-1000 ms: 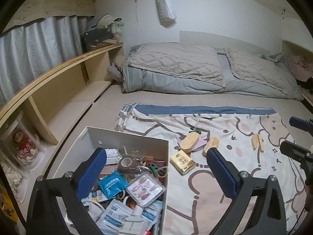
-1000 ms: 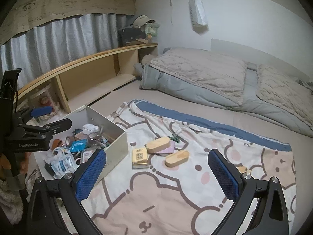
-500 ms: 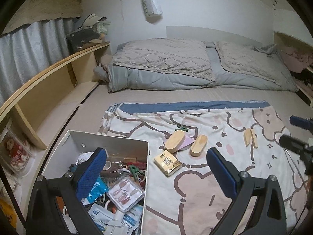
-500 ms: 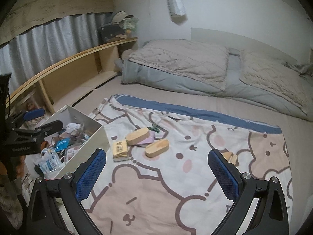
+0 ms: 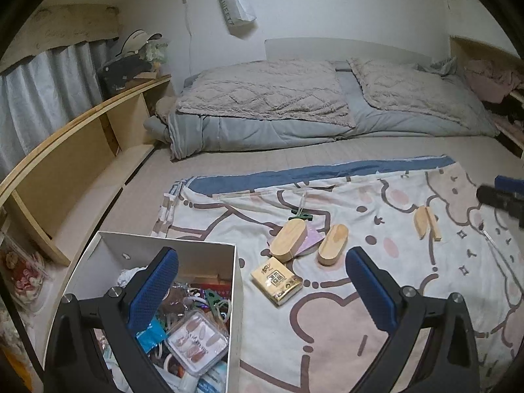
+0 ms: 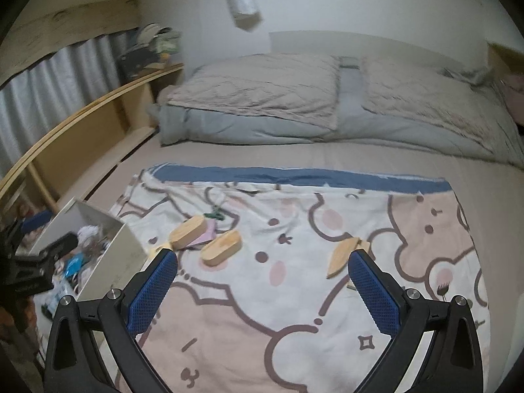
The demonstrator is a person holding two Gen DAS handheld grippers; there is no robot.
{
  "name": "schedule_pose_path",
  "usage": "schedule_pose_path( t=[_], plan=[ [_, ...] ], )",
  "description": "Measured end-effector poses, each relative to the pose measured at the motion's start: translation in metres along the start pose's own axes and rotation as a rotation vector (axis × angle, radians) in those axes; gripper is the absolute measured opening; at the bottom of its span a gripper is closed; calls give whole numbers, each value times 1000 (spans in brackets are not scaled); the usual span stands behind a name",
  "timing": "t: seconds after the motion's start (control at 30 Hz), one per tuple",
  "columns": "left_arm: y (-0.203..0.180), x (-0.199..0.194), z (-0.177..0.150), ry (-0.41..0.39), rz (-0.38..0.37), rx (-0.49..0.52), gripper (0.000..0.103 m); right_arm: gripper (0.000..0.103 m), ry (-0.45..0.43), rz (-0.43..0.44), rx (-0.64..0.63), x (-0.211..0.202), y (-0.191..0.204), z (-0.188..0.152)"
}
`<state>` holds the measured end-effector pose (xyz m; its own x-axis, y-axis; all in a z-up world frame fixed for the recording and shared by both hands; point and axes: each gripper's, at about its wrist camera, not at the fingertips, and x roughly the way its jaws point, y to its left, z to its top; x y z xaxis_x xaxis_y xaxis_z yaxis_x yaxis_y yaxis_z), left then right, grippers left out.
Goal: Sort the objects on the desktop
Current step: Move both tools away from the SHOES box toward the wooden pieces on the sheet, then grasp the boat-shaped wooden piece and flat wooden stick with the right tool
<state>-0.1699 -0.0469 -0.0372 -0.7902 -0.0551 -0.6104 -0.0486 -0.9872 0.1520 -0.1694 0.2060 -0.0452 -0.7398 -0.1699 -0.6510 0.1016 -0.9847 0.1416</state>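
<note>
A white box (image 5: 235,294) full of small items sits at the left edge of a cartoon-print blanket (image 5: 344,321). On the blanket lie a yellow tissue pack (image 5: 276,281), two oval wooden pieces (image 5: 290,240) (image 5: 332,249) over a pink pad, a green clip (image 5: 301,216) and a split wooden piece (image 5: 425,222). My left gripper (image 5: 262,288) is open and empty, over the box's right wall. My right gripper (image 6: 262,288) is open and empty above the blanket, between the oval pieces (image 6: 221,249) and the split piece (image 6: 344,255). The box also shows in the right wrist view (image 6: 114,255).
A folded grey quilt (image 5: 268,108) and pillow lie at the back of the bed. A wooden shelf (image 5: 75,150) runs along the left under a curtain. A paper bag (image 5: 237,3) hangs on the wall. Clothes pile at the far right (image 5: 491,78).
Both grippers have swung to the right, so the box and objects shifted left in both views. The right gripper now faces the split wooden piece. Both stay open.
</note>
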Motion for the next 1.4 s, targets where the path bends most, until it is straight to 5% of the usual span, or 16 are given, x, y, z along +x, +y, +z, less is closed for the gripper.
schedule_pose_path(
  t=[0.73, 0.8, 1.07, 1.4],
  plan=[
    [-52, 61, -29, 99, -73, 135, 103, 102, 186, -203, 150, 117, -99, -4],
    [-56, 63, -32, 104, -84, 148, 103, 89, 194, -195, 189, 128, -108, -2],
    [-80, 69, -42, 118, -176, 193, 103, 65, 247, -212, 357, 177, -147, -5],
    [-111, 74, -52, 157, -252, 238, 103, 47, 280, -217, 440, 208, -157, -8]
  ],
)
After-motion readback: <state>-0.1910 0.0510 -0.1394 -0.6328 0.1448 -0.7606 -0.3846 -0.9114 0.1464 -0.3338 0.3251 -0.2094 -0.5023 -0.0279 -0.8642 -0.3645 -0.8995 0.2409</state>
